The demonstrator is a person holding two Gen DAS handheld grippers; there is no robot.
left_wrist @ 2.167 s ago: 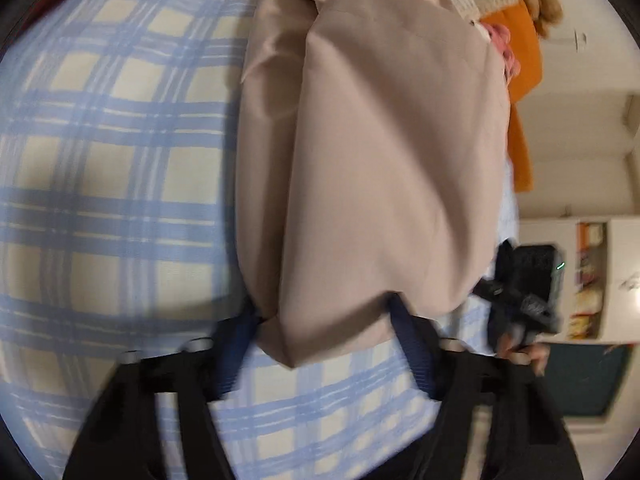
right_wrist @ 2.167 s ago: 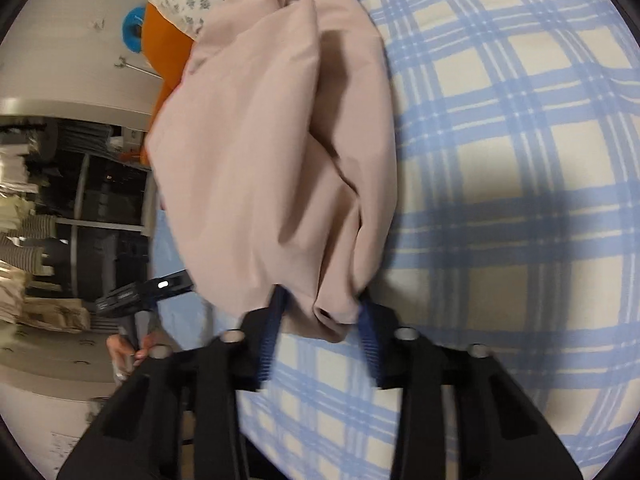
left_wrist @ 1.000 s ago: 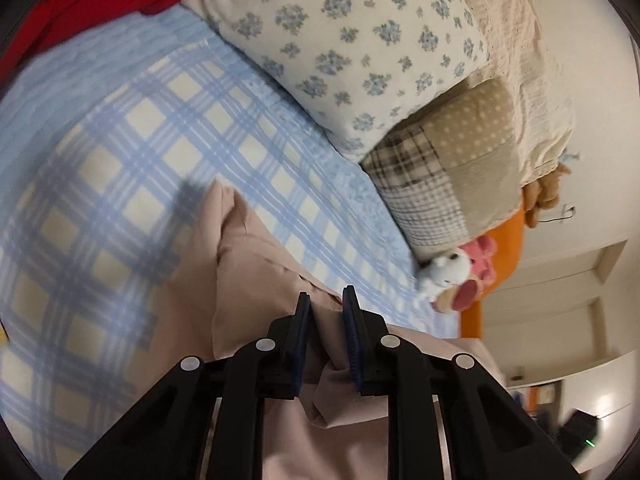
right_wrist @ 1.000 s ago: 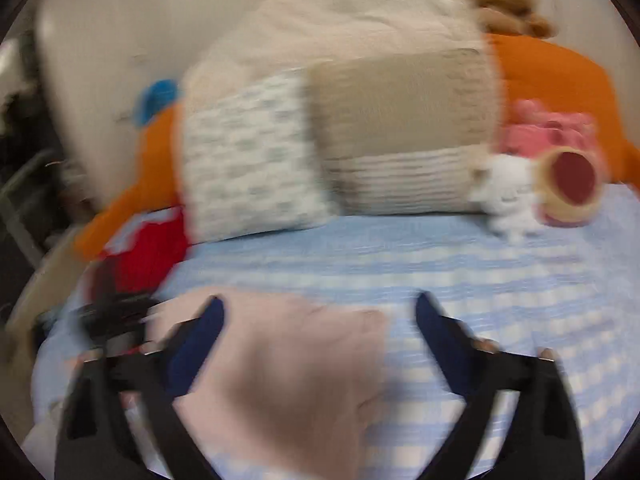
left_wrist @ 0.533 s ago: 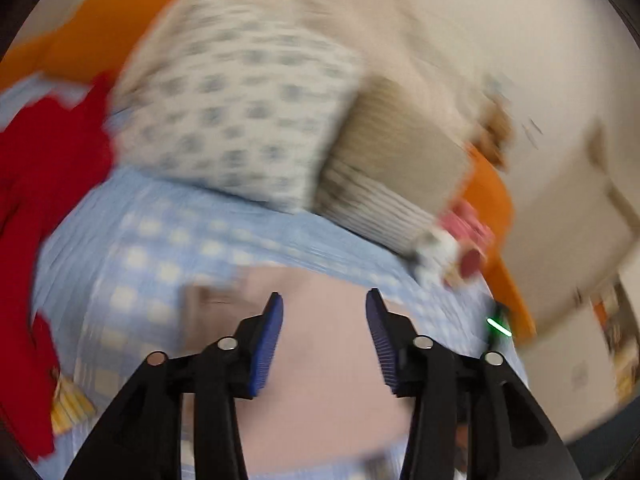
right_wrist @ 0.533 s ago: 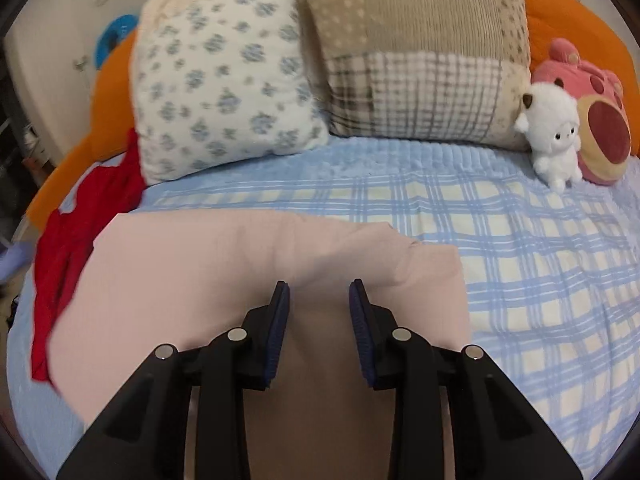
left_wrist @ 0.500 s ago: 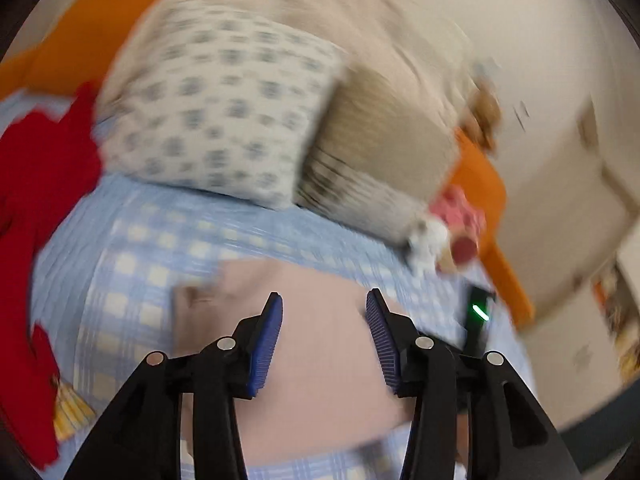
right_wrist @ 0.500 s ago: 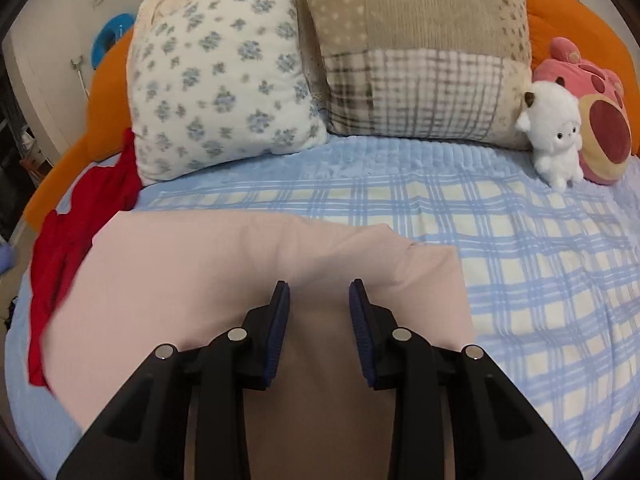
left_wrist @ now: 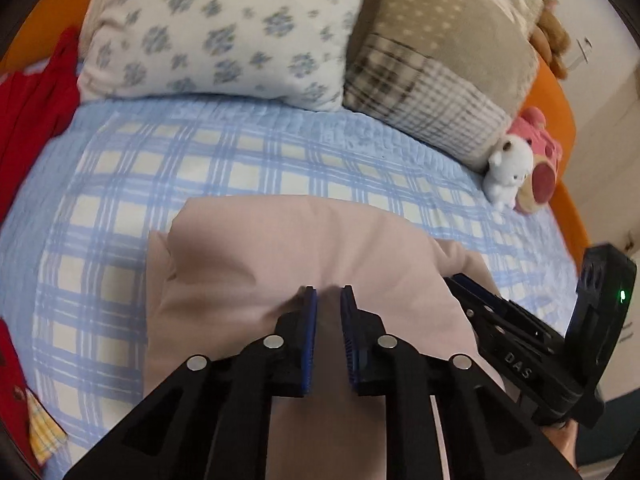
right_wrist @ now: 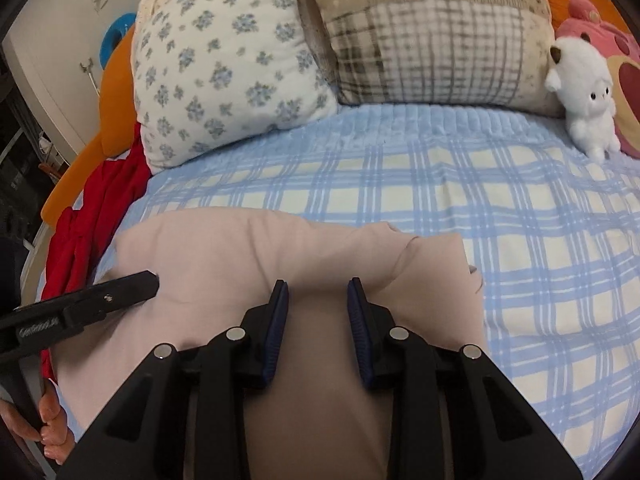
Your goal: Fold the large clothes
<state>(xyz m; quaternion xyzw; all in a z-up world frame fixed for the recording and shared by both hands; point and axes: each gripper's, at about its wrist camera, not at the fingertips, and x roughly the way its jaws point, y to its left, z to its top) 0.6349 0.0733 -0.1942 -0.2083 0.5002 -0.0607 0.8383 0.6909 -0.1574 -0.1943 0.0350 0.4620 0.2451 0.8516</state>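
Note:
A pale pink garment (left_wrist: 280,248) lies folded flat on the blue plaid bedspread (left_wrist: 248,168); it also shows in the right wrist view (right_wrist: 248,248). My left gripper (left_wrist: 328,294) rests over the garment's middle with its jaws nearly closed, a narrow gap between them, and a small pucker of cloth at the tips. My right gripper (right_wrist: 318,286) hovers over the garment's right half, jaws open and empty. The right gripper's body shows at the right edge of the left view (left_wrist: 532,344); the left gripper's finger shows at the left of the right view (right_wrist: 108,292).
A floral pillow (right_wrist: 224,60) and a patchwork pillow (right_wrist: 436,32) stand at the bed's head. A white plush (right_wrist: 584,92) and pink plush (right_wrist: 616,60) sit at the right. A red garment (right_wrist: 96,208) lies at the bed's left edge. An orange headboard (left_wrist: 560,92) rings the bed.
Both grippers let go of the pink garment after laying it on the bed. Over the last half second the left jaws narrowed over the cloth and the right jaws widened.

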